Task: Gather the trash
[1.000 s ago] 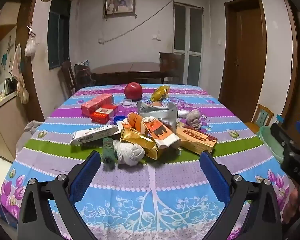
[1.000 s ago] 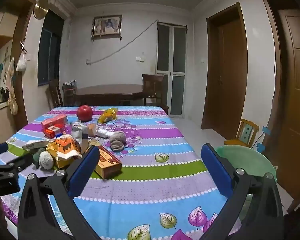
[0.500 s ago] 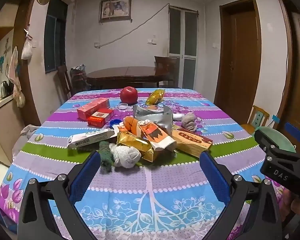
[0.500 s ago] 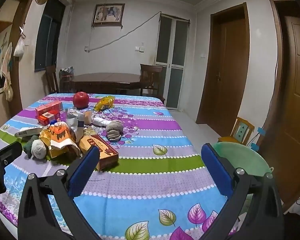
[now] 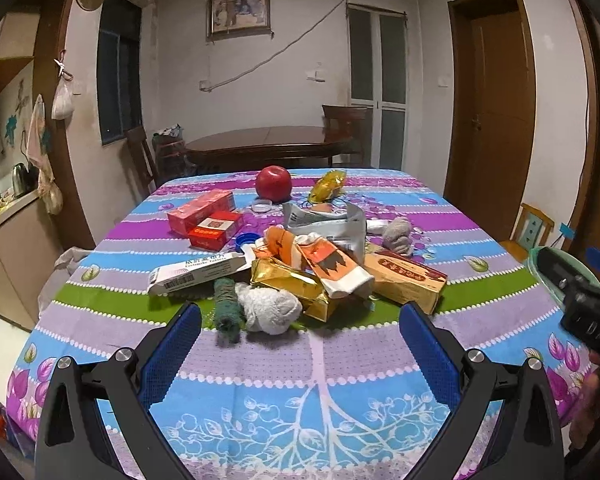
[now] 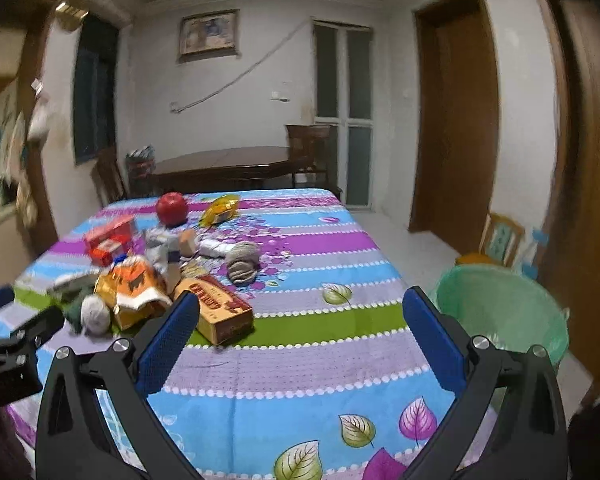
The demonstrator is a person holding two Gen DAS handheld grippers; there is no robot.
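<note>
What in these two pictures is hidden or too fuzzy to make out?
- Green bin: the inside is hidden by its rim in the right view and cut off at the edge in the left view.
- Print on the white box: too small.
- Pile in the right view: motion-blurred.

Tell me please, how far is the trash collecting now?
Nothing looks done: the bin beside the table shows no trash inside, though its bottom is hidden. In hand: nothing; the left tongs and right tongs are open and empty. Left: the whole pile, such as the gold wrapper, brown box and white box.
</note>
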